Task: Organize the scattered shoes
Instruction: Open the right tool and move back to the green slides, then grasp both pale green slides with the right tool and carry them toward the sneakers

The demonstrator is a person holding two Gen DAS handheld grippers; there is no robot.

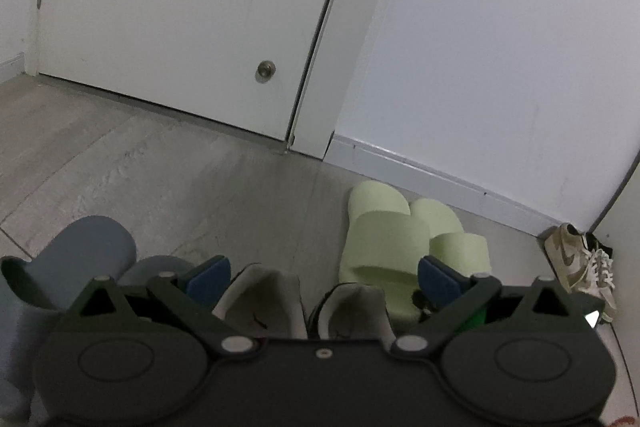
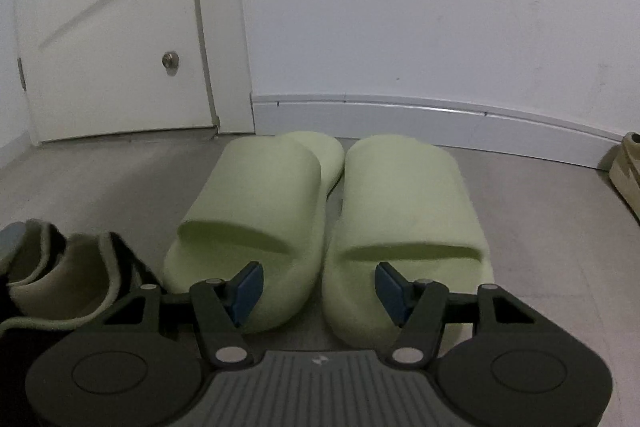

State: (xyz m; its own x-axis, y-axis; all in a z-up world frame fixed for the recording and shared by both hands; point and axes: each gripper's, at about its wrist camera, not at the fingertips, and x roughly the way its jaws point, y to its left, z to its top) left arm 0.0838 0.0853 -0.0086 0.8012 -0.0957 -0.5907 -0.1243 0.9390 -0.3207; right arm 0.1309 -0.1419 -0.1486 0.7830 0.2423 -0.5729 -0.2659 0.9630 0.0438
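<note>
- Right gripper (image 2: 318, 285): jaws spread wide, holding nothing; it faces the heel ends of the green slippers (image 2: 320, 211), which lie side by side, touching, near the baseboard (image 2: 400, 115)
- Left gripper (image 1: 324, 275): jaws likewise released, over a pair of grey-lined shoes (image 1: 304, 303) (apparently paired; partly hidden)
- Advice: close on both inner heel walls together; lift level, lest one slipper slide
- Tan sneaker (image 1: 576, 263) lies apart by the corner

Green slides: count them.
2: the left green slide and the right green slide lie side by side on the floor near the baseboard. None seem hidden.
</note>
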